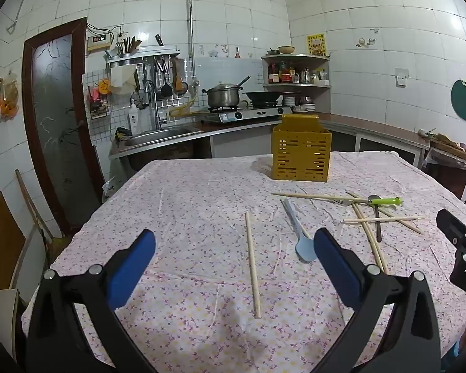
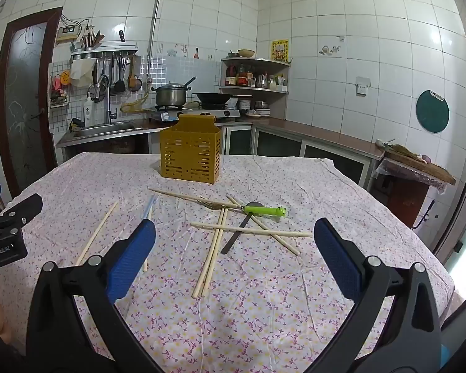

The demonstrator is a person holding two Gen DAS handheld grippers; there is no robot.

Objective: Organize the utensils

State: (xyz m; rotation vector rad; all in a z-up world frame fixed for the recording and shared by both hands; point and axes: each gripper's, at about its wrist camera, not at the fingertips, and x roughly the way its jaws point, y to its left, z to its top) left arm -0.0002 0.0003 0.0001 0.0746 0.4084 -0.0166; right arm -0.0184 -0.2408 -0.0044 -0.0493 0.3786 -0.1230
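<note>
The utensils lie loose on the floral tablecloth [image 2: 264, 295]: pale wooden chopsticks [image 2: 216, 248] crossed in a heap with a green-handled fork [image 2: 261, 209] and a dark spoon [image 2: 236, 236], a light blue spoon [image 1: 298, 233] and a lone chopstick [image 1: 252, 264] to the left. The yellow slotted holder [image 2: 189, 155] stands upright at the far side — well apart from them. The left gripper [image 1: 234, 250] and right gripper [image 2: 234, 248] hover near the table with fingers spread wide, holding nothing.

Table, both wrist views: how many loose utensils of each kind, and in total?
Chopsticks: 6
Green-handled fork: 1
Dark metal spoon: 1
Light blue spoon: 1
Total: 9 loose utensils, none yet in the yellow holder as far as the views show.
</note>
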